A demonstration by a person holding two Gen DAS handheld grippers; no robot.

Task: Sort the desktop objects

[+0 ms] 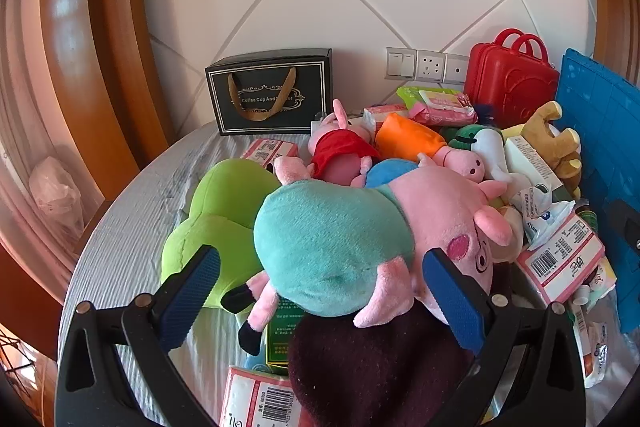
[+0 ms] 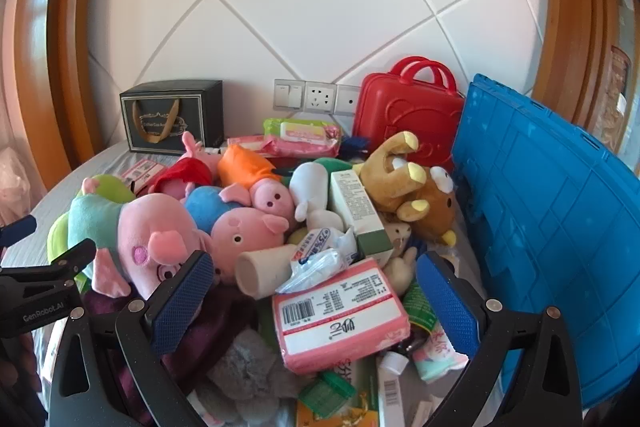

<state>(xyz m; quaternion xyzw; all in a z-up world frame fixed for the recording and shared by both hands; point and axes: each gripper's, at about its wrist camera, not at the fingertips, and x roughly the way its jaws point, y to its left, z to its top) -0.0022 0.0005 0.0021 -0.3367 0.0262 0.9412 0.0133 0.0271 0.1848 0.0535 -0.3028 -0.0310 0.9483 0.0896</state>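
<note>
Two grippers hang over a crowded round table (image 1: 120, 235), both with jaws spread wide and holding nothing. Nearest, the left gripper (image 1: 320, 303) straddles the teal-shirted pink pig plush (image 1: 340, 239), pads either side without touching; the right gripper (image 2: 314, 303) hovers above a pink tissue pack (image 2: 340, 315). Beyond lie a green plush (image 1: 224, 211), smaller pig plushes (image 2: 248, 231), a white paper cup (image 2: 264, 271) and a brown bear plush (image 2: 416, 195). Farthest stand a blue crate (image 2: 560, 227), red toy suitcase (image 2: 408, 115) and black gift box (image 1: 272, 95).
</note>
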